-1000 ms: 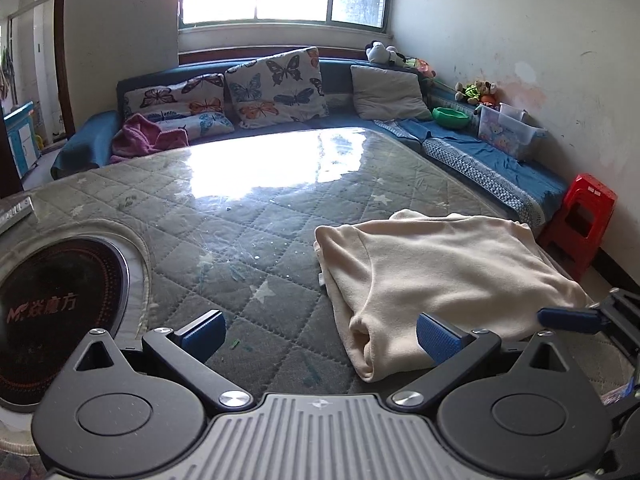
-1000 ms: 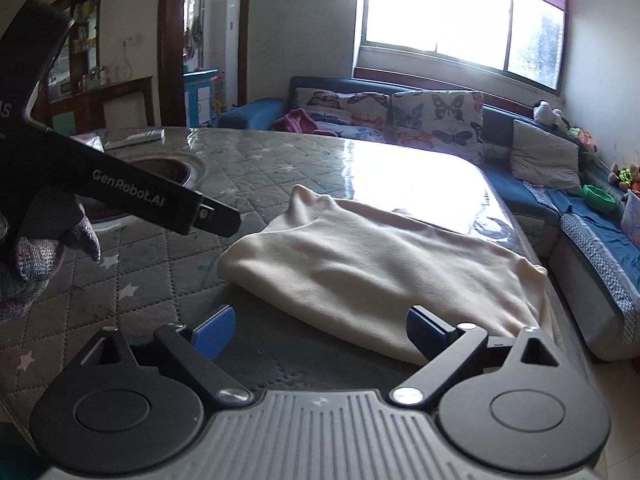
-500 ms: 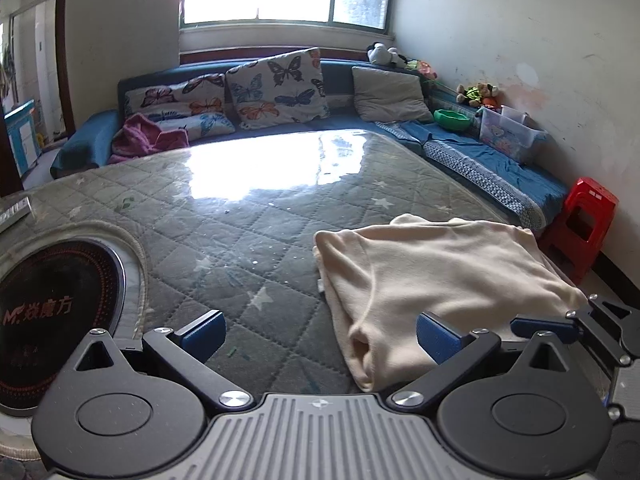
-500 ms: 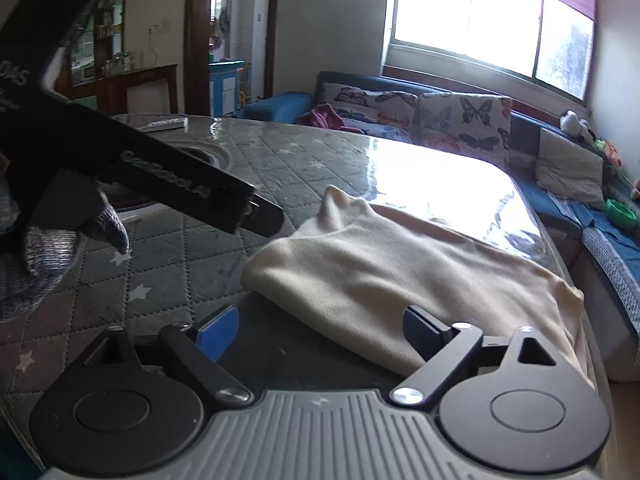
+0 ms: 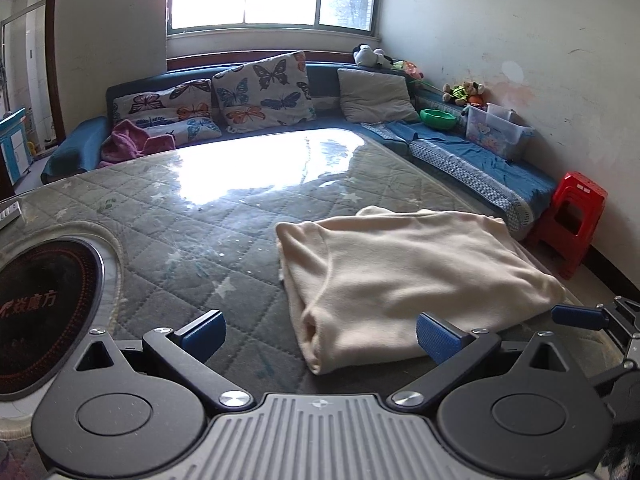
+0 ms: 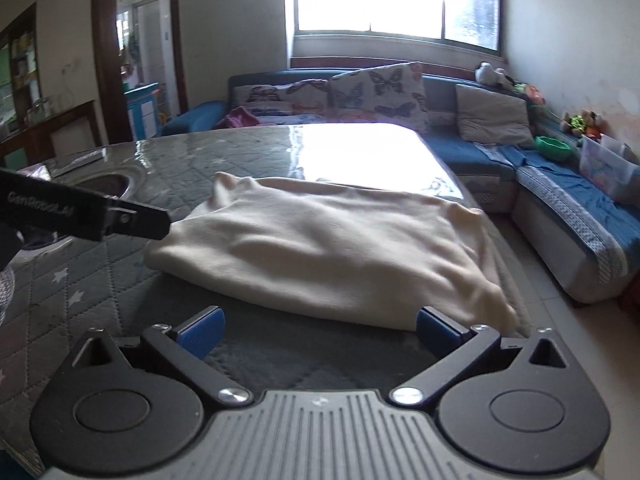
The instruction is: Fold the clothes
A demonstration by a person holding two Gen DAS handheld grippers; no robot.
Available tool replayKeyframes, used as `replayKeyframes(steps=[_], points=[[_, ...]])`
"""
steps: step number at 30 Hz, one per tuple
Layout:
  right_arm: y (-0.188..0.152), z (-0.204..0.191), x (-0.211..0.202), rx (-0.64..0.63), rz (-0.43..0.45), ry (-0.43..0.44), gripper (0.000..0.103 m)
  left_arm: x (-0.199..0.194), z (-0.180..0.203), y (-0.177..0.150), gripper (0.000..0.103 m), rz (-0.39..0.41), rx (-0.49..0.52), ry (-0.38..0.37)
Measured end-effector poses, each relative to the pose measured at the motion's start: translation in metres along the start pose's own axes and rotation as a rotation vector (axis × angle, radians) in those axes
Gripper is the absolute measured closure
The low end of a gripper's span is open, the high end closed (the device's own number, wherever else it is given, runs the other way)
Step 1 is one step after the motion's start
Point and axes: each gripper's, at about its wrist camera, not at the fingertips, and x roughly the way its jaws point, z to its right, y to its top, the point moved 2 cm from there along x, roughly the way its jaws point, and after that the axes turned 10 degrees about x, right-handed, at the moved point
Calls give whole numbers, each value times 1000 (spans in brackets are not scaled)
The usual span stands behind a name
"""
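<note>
A cream garment (image 5: 404,276) lies folded on the quilted, glass-topped table (image 5: 192,232); it also shows in the right wrist view (image 6: 320,248). My left gripper (image 5: 320,334) is open and empty, its jaws wide, just short of the garment's near left corner. My right gripper (image 6: 318,326) is open and empty, just short of the garment's near edge. The right gripper's blue fingertip shows at the right edge of the left wrist view (image 5: 580,318). The left gripper's black finger (image 6: 120,220) shows in the right wrist view beside the garment's left corner.
A round induction hob (image 5: 44,316) is set into the table at the left. A blue corner sofa (image 5: 460,152) with butterfly cushions (image 5: 260,92) runs behind and to the right. A red plastic stool (image 5: 572,220) stands by the right wall.
Both grippers have shifted a little around the garment's near side. The right gripper's view has swung to the right. Both stayed open; the garment has not moved.
</note>
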Motion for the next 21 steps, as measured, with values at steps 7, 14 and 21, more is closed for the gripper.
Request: replayKeyframes(steps=[7,14,21], points=[[-5,11,-7,55,6,-24,0,-1,12,-7,0,-14,5,-12],[-6,11,-9,62,18,-40,0,-2,20,-11,0,-23,10,-18],[-8,10,-11,89,22,-43,0,-3,24,-13,0,-24,11,-17]])
